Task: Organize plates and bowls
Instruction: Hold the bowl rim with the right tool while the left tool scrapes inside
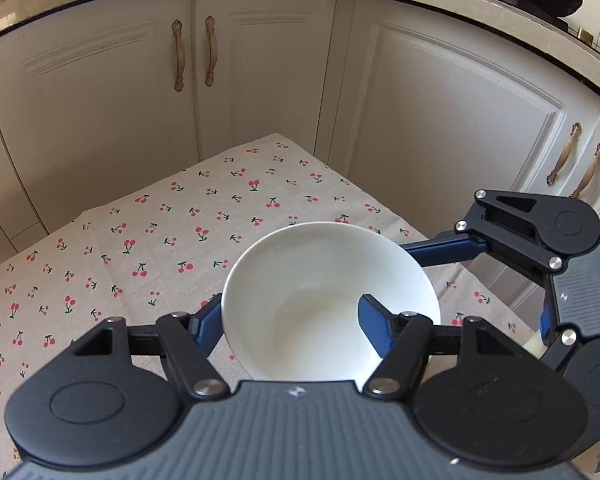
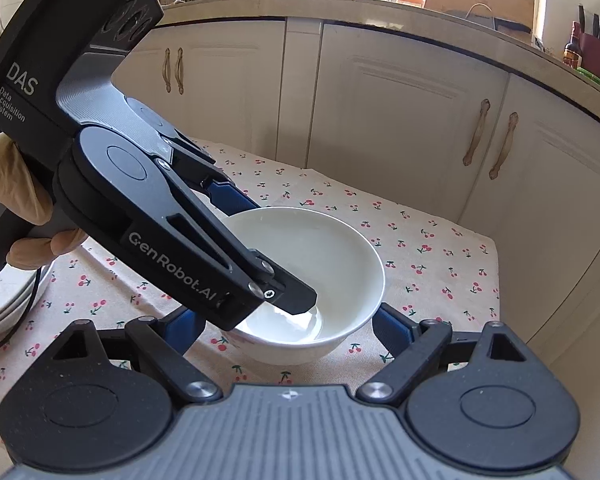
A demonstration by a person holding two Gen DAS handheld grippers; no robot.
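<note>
A white bowl [image 1: 323, 280] sits low over the cherry-print tablecloth [image 1: 140, 240]; I cannot tell whether it touches the cloth. My left gripper [image 1: 290, 304] is shut on the bowl's wall, with one blue finger [image 1: 208, 320] outside and the other inside. In the right wrist view the left gripper [image 2: 276, 254] reaches in from the left, its black tip down in the bowl [image 2: 331, 256]. My right gripper [image 2: 284, 312] straddles the bowl from the near side. Its right finger [image 2: 391, 328] rests against the outer wall, while the left finger's tip is hidden behind the left gripper.
A stack of white plates [image 2: 0, 304] lies at the table's left edge, behind a gloved hand [image 2: 16, 200] holding the left gripper. Cream cabinet doors [image 1: 260, 80] stand close behind the table. The cloth's far corner [image 2: 487, 248] ends near them.
</note>
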